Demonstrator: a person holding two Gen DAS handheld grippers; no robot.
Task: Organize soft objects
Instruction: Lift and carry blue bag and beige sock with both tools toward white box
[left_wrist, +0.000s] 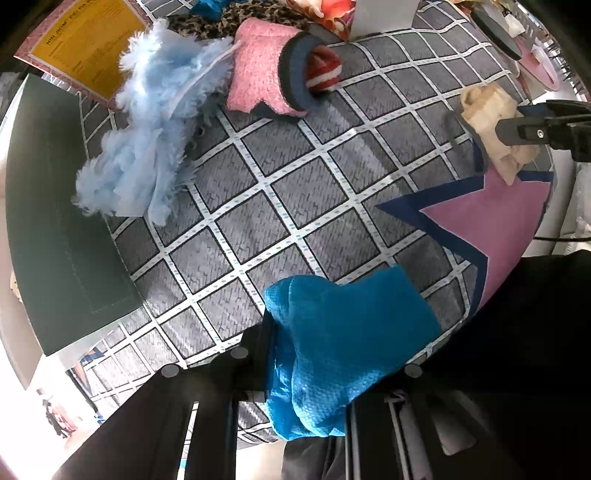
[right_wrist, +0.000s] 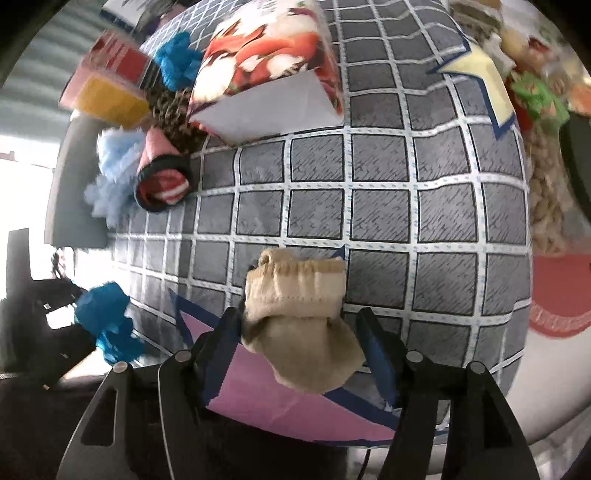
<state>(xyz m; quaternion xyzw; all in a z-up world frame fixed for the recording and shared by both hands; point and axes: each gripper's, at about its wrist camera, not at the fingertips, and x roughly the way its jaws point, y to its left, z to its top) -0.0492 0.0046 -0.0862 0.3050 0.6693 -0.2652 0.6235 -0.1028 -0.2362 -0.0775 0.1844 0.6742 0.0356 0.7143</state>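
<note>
My left gripper (left_wrist: 325, 354) is shut on a bright blue cloth (left_wrist: 343, 343), held just above the grey checked bedspread (left_wrist: 280, 192); it also shows in the right wrist view (right_wrist: 107, 321). My right gripper (right_wrist: 299, 328) is open, its fingers on either side of a beige sock (right_wrist: 299, 325) that lies on the spread beside a pink star print (right_wrist: 266, 402). The sock also shows in the left wrist view (left_wrist: 491, 122). A fluffy light-blue piece (left_wrist: 147, 140) and a pink sock (left_wrist: 262, 81) with a red striped item inside its cuff (left_wrist: 323, 70) lie at the far side.
A dark green box (left_wrist: 55, 221) stands at the left edge. A floral box (right_wrist: 266, 70), a leopard-print cloth (right_wrist: 170, 107), another blue cloth (right_wrist: 177, 62) and a yellow-labelled book (left_wrist: 85, 48) sit at the back. Clutter and a red lid (right_wrist: 557, 295) lie to the right.
</note>
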